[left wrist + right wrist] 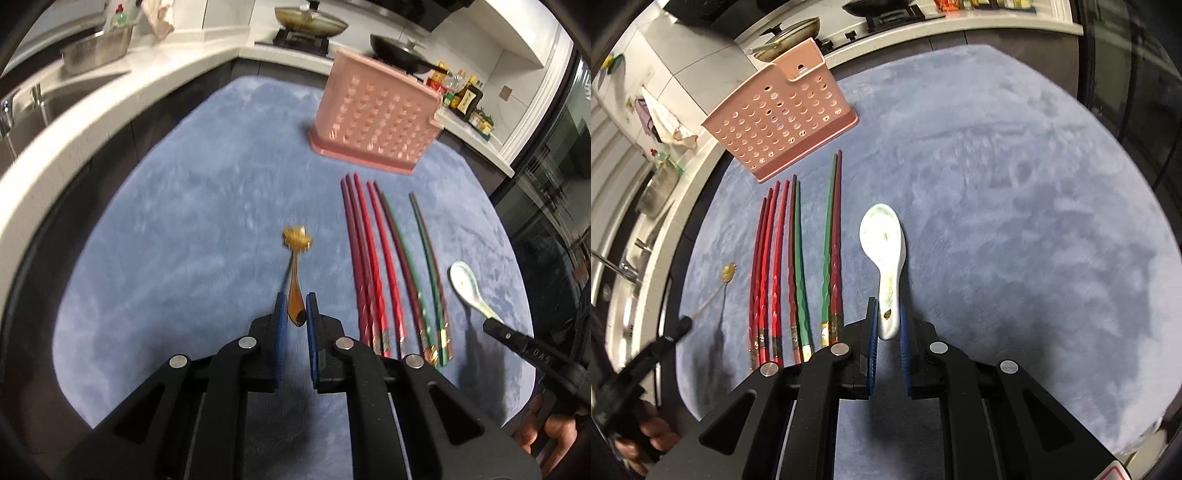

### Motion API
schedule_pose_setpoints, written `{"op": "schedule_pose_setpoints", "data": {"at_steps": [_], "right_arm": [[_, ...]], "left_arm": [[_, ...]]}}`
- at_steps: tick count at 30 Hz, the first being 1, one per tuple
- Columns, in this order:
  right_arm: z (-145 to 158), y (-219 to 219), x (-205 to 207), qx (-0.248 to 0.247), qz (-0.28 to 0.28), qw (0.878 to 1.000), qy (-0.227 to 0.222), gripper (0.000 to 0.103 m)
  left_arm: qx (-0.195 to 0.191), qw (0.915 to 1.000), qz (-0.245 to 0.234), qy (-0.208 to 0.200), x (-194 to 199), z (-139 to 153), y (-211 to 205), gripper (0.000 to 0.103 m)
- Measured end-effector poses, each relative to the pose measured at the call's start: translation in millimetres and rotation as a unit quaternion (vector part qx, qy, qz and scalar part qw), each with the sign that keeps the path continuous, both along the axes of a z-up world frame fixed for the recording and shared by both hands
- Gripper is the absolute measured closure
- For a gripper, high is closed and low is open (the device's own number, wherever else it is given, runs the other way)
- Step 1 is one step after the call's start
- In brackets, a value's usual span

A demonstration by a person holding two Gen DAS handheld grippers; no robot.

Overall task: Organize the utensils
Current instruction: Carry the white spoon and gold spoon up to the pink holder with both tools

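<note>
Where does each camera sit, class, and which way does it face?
Left wrist: on the left gripper, looking down its fingers at the gold spoon it clamps; a hand shows lower right.
Right wrist: on the right gripper, looking down at the white ceramic spoon it clamps; a hand shows lower left.
Shared: both spoons, chopsticks, pink utensil holder, blue cloth.

Pink holder [375, 110] with a dot-hole grid, on a blue-grey cloth [192, 206]. Beside the holder: red and green chopsticks [380, 266], gold-banded ends. Gold spoon [296, 280], white ceramic spoon [886, 254] with green specks.
</note>
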State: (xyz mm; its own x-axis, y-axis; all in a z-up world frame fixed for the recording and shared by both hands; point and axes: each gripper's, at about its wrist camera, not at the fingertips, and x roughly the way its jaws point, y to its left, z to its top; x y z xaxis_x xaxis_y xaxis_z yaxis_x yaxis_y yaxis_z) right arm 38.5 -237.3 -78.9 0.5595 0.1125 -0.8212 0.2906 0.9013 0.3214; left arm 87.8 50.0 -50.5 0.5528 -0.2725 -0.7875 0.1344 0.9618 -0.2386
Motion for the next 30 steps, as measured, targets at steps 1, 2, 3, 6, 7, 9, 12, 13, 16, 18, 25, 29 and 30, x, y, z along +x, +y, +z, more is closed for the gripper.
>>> {"op": "schedule_pose_setpoints", "data": {"at_steps": [1, 2, 3, 6, 7, 9, 12, 13, 16, 18, 25, 29, 30], "right_arm": [[2, 0, 0, -0.007, 0.0, 1.0, -0.001, 0.092], [2, -1, 0, -0.012, -0.001, 1.0, -0.002, 0.092], [3, -2, -1, -0.015, -0.002, 1.0, -0.003, 0.092], [7, -3, 0, -0.017, -0.004, 1.0, -0.009, 0.092], [9, -4, 0, -0.021, -0.004, 1.0, -0.012, 0.092], [13, -4, 1, -0.03, -0.005, 0.999, -0.017, 0.092], [19, -5, 4, -0.042, -0.005, 0.999, -0.024, 0.093], [21, -6, 5, -0.043, -0.006, 0.999, -0.026, 0.093], [26, -8, 8, -0.053, -0.006, 0.998, -0.032, 0.093], [31, -9, 11, -0.061, -0.006, 0.997, -0.036, 0.093], [49, -12, 24, -0.078, -0.002, 0.996, -0.053, 0.096], [64, -13, 36, -0.088, 0.004, 0.994, -0.069, 0.096], [68, -13, 39, -0.089, 0.006, 0.993, -0.073, 0.096]], "left_arm": [[0.003, 1.0, 0.003, -0.006, 2, 5, 1, 0.094], [0.005, 0.9999, 0.005, -0.009, 4, 7, 2, 0.094], [0.007, 0.9999, 0.008, -0.013, 6, 9, 3, 0.094], [0.009, 0.9996, 0.018, -0.021, 16, 16, 9, 0.099], [0.009, 0.9995, 0.018, -0.023, 18, 18, 10, 0.101], [0.013, 0.9993, 0.019, -0.031, 23, 24, 11, 0.101], [0.02, 0.9988, 0.015, -0.043, 31, 32, 9, 0.102], [0.02, 0.9987, 0.013, -0.045, 33, 35, 8, 0.102], [0.026, 0.9981, 0.007, -0.054, 36, 43, 4, 0.102], [0.028, 0.9978, -0.001, -0.061, 38, 51, 1, 0.102], [0.028, 0.9957, -0.018, -0.087, 50, 80, -18, 0.102], [0.021, 0.9943, -0.021, -0.102, 60, 101, -26, 0.102], [0.019, 0.9939, -0.024, -0.106, 63, 107, -28, 0.102]]}}
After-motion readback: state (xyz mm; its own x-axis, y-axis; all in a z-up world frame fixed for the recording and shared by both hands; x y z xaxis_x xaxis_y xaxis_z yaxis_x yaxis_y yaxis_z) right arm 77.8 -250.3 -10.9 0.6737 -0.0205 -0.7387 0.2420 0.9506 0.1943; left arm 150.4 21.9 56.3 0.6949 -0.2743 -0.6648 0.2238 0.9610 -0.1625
